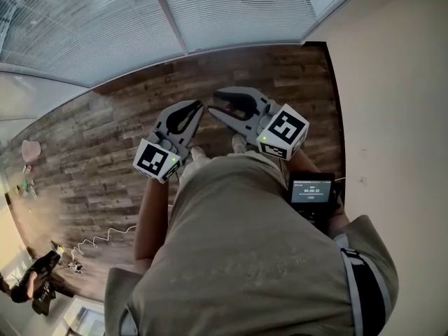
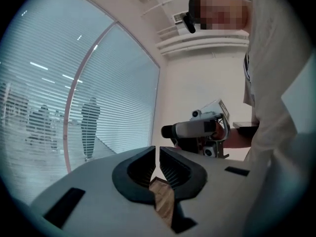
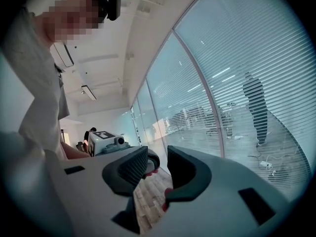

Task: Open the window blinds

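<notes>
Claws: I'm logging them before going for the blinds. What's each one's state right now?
Left claw: closed, empty.
Right claw: open, empty.

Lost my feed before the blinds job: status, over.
Left tool shut, empty. Right tool open, empty. Blinds down over the glass, neither tool touching. Nothing seen in the way.
</notes>
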Demonstrator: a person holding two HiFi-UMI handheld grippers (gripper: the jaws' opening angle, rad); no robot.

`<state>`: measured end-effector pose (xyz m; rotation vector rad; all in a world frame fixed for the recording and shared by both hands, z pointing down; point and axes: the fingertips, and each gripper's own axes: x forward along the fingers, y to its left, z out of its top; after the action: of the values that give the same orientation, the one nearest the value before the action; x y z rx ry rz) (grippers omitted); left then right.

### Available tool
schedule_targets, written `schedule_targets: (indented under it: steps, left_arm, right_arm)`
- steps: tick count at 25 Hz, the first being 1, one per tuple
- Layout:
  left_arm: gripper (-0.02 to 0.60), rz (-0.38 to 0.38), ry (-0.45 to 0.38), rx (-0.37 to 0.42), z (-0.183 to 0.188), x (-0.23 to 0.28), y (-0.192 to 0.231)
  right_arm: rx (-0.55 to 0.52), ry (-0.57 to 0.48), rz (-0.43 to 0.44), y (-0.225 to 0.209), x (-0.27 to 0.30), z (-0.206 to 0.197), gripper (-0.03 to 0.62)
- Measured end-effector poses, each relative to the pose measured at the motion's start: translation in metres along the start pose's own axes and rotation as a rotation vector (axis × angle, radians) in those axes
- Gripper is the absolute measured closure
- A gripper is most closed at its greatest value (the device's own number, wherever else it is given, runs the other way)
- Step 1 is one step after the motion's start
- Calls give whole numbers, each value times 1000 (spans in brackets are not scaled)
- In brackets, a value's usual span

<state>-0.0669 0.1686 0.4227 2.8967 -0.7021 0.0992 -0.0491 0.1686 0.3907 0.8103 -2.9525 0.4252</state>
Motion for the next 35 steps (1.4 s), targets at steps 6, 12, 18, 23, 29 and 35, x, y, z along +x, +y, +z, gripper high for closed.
schedule_targets:
  steps: [6,12,18,23,29,35]
  left_arm:
    - [566,59,47,55,-8,-7,-7]
    - [565,156,71,73,-25,88,-108]
    - [565,312,50,-33,-37,104,-91]
    - [565,448,72,-95,-49,79,-66]
    - [565,532,82,-150,-68,53,-49]
    - [565,542,83,-158,-74,48,-47]
  right_arm:
    - [21,16,72,17,8,-3,476]
    - [3,11,58,-13,-143,-27,468]
    - [-101,21,-87,-52,-162,-39,468]
    - [-105,39,-109,-59,-160,-47,468]
    - [-83,88,-157,-70,-162,-70,468]
    - [-78,119,-227,-84,-166,-81,468]
